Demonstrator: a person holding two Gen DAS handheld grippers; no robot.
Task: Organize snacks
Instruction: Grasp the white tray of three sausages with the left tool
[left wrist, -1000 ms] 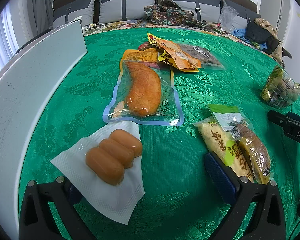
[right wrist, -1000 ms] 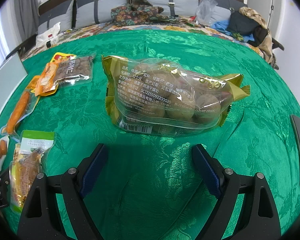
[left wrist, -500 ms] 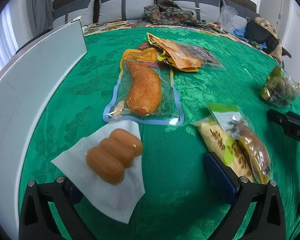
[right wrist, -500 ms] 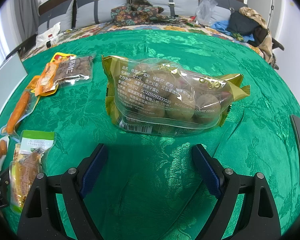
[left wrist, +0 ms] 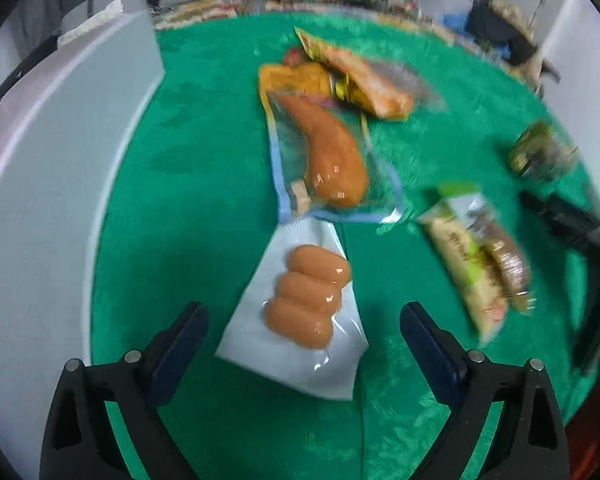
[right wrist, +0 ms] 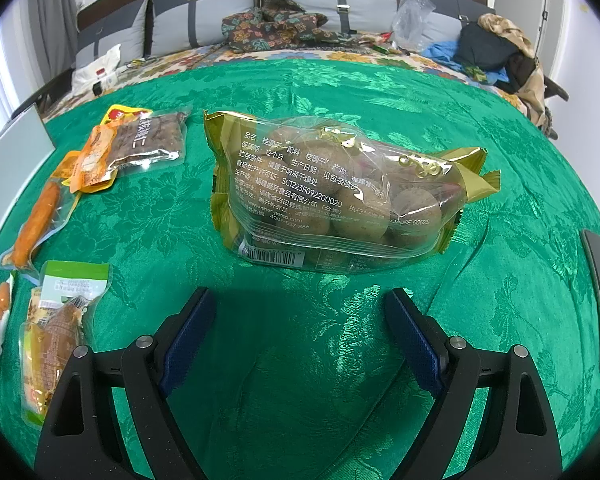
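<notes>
Three sausages [left wrist: 307, 295] in one pack; one longan bag [right wrist: 332, 196].

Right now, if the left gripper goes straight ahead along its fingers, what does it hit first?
Probably the sausage pack: it lies on the green cloth centred between the open fingers of the left gripper. The frame is blurred, so depth is uncertain.

Both hand-held grippers [left wrist: 303, 328] [right wrist: 300, 320] agape, empty.
</notes>
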